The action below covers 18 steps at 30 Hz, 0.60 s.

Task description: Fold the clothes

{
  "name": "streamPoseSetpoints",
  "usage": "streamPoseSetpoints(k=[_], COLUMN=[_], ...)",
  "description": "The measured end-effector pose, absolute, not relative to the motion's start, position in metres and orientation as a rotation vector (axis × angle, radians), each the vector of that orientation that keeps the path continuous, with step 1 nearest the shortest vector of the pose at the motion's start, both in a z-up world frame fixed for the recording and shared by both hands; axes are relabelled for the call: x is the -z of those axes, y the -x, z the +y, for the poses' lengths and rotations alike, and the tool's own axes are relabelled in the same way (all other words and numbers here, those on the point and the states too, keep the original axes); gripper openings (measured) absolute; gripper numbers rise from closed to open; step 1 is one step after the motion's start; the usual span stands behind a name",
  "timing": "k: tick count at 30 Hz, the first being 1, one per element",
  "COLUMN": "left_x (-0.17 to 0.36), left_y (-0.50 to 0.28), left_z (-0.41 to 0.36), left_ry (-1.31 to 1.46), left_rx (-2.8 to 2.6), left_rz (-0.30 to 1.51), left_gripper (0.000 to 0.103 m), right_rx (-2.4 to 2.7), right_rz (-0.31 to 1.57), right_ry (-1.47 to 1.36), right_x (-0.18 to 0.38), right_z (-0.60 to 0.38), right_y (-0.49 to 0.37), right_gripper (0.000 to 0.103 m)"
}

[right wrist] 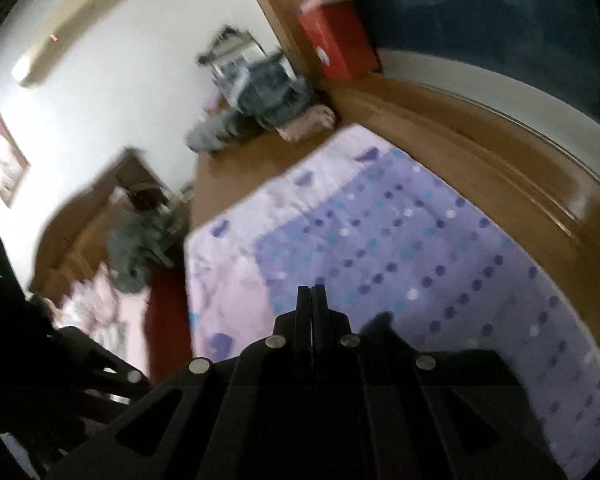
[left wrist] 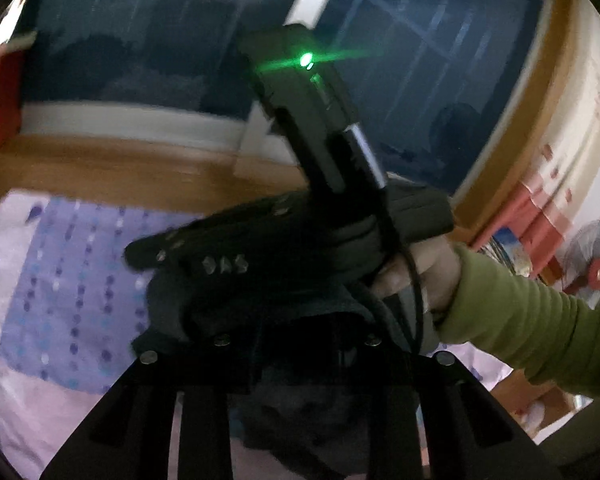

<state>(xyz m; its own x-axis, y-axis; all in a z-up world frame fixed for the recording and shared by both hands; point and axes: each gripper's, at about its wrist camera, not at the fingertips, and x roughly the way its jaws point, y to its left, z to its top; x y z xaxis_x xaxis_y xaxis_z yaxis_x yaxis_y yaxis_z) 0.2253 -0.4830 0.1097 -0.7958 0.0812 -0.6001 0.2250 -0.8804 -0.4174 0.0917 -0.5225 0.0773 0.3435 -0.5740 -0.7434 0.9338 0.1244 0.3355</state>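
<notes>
A dark grey garment [left wrist: 168, 304] hangs in a bunch just in front of the left wrist camera, above the bed. My right gripper [left wrist: 140, 252], held by a hand in a green sleeve [left wrist: 532, 324], points left with its fingers together, and the cloth hangs right under them. In the right wrist view the right gripper [right wrist: 312, 292] is shut, with a dark scrap of the garment [right wrist: 380, 324] beside the fingers. My left gripper [left wrist: 296, 320] stands with its linkage spread wide. The garment fills the gap and hides its fingertips.
The bed wears a lilac sheet with a purple dotted panel [right wrist: 400, 248]. A wooden bed frame [right wrist: 480, 168] runs along a dark window [left wrist: 160, 40]. A heap of clothes [right wrist: 268, 96] and a red box [right wrist: 336, 40] lie at the far corner. A fan [left wrist: 596, 260] stands at right.
</notes>
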Motion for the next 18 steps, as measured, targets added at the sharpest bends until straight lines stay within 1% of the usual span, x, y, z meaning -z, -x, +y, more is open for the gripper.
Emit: streamPoseSetpoints(k=[2,3,4,5,6,7,9,10,11,12,15,16,17,18], left_x=[-0.096,-0.092,-0.088,-0.084,-0.082,-0.080,-0.082,-0.082,-0.083,-0.083,-0.088,-0.091,-0.093,-0.095], left_y=[-0.227,-0.229,-0.235,-0.240,-0.246,-0.252,-0.262,-0.267,-0.268,-0.268,-0.254,-0.246,-0.237,-0.224], left_z=[-0.493,-0.495,-0.498,-0.500,-0.501,-0.502,-0.509,-0.513,-0.518,-0.524,-0.547,-0.553,-0.559,-0.561], left_ry=[-1.044,-1.064,-1.090,-1.113,-1.129,-1.142,-1.156,-1.162,-1.164,-1.163,-1.191,-1.210,-1.232,-1.269], left_rx=[2.766,2.762,2.756,2.750,2.744,2.736,2.710,2.696,2.683,2.669,2.677,2.695,2.716,2.751], left_rz=[0.855,0.890,0.924,0.950,0.949,0.940,0.875,0.846,0.828,0.811,0.774,0.763,0.747,0.705], left_gripper=[0.025,0.025,0.025,0.025,0.025,0.025,0.029,0.031,0.036,0.039,0.040,0.040,0.040,0.040], right_rx=[1.235,1.273,1.311,1.349,1.387,1.425,1.501,1.540,1.578,1.616,1.694,1.718,1.742,1.764], right_rz=[0.525,0.525,0.525,0.525,0.525,0.524,0.522,0.521,0.520,0.519,0.520,0.522,0.523,0.522], right_ry=[-0.915,-0.928,-0.940,-0.952,-0.965,-0.977,-1.000,-1.012,-1.024,-1.035,-1.043,-1.039,-1.035,-1.030], right_x=[-0.074,-0.073,-0.071,-0.070,-0.069,-0.068,-0.066,-0.065,-0.064,-0.062,-0.063,-0.064,-0.065,-0.066], right_z=[-0.505,-0.490,-0.476,-0.462,-0.447,-0.433,-0.404,-0.390,-0.375,-0.361,-0.323,-0.312,-0.301,-0.290], right_y=[-0.083,-0.077,-0.071,-0.065,-0.060,-0.054,-0.042,-0.036,-0.030,-0.024,-0.033,-0.040,-0.046,-0.054], right_gripper=[0.006,0.008,0.014,0.017,0.017,0.019,0.032,0.036,0.040,0.040,0.041,0.043,0.048,0.051])
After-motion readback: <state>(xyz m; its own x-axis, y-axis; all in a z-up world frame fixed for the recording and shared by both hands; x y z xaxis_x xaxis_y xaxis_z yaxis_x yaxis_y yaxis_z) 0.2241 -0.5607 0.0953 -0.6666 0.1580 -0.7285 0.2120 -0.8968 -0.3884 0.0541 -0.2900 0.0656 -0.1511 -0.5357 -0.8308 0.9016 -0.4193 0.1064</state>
